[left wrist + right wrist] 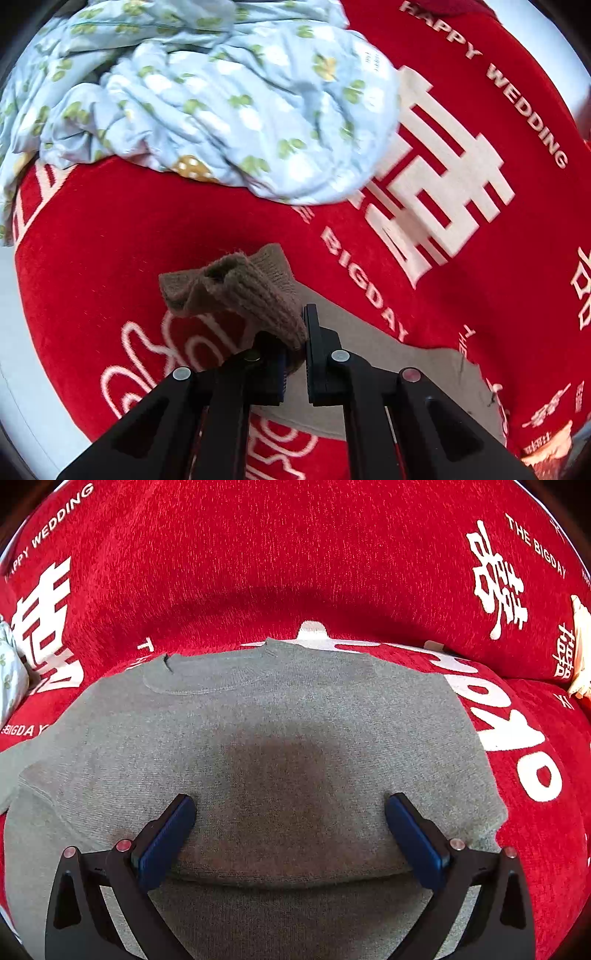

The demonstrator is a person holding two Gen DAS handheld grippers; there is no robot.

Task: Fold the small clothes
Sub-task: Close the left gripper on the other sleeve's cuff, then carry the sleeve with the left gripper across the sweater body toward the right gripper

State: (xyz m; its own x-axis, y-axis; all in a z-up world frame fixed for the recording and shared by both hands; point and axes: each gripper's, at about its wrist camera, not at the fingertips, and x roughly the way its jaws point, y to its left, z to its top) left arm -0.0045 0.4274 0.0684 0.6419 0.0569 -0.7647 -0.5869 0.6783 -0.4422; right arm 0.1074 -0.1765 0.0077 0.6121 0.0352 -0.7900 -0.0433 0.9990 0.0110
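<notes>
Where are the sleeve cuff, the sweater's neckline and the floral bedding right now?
sleeve cuff point(236, 284): left wrist view, ribbed knit end above the shut fingers.
neckline point(207, 672): right wrist view, collar band.
floral bedding point(221, 103): left wrist view, middle of the crumpled heap.

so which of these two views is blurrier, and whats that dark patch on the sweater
Left wrist view: motion blur smears the floral blue cloth and the white lettering on the red cover; the cuff in the left tongs stays sharp. Right wrist view: crisp, with a soft shadow on the grey sweater between the open right tongs.
</notes>
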